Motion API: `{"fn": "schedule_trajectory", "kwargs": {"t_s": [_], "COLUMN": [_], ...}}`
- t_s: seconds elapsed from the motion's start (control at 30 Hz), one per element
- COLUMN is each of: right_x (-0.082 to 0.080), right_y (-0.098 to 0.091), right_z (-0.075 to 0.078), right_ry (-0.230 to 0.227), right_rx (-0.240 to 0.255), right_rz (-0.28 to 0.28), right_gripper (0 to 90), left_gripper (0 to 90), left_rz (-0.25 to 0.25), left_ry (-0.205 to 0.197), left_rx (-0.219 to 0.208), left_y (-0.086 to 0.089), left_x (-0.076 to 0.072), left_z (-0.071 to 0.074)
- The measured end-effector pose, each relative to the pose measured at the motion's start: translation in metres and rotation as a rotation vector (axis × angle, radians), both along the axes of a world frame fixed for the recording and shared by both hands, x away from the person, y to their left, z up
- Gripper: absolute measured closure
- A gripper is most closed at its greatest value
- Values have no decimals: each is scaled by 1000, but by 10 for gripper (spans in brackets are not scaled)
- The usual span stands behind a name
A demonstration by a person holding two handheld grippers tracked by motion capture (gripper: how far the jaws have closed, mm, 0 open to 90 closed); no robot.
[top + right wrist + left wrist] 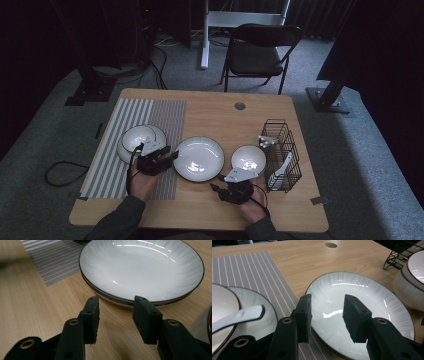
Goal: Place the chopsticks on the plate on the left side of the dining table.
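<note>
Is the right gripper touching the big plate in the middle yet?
Apart. In the right gripper view the right gripper stands open short of the big plate, with bare wooden table showing between its jaws and the plate's near rim.

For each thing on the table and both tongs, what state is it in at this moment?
Left tongs: open, empty, over the plate's rim.
Right tongs: open, empty, just short of the plate.
Plate: empty, flat on the table.
Left bowl: on a dish on the mat, spoon inside.
Right bowl: upright beside the rack.
Rack: upright, holding white utensils.
</note>
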State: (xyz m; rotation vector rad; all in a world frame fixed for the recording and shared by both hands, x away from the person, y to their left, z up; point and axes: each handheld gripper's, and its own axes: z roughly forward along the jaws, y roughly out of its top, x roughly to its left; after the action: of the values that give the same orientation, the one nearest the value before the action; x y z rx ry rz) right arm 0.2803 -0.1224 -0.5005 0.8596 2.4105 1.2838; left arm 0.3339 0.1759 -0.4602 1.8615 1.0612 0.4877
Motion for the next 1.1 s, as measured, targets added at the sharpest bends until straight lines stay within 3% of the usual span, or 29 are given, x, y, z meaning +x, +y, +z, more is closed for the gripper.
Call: {"fn": "schedule_trajectory", "kwargs": {"t_s": [0.23, 1.1], "right_x": [-2, -3], "right_y": [0, -5], "right_z": [-4, -12], "right_ry": [-22, -10], "right_rx": [-51, -68], "right_rz": [-7, -19], "right_gripper": [560, 558], "left_gripper": [597, 597], "left_rz": [-23, -156], "left_ry": [-8, -49], "left_rx": [-6, -21], "left_y": [-9, -42], "left_x": [6, 24], "left_z": [6, 27]}}
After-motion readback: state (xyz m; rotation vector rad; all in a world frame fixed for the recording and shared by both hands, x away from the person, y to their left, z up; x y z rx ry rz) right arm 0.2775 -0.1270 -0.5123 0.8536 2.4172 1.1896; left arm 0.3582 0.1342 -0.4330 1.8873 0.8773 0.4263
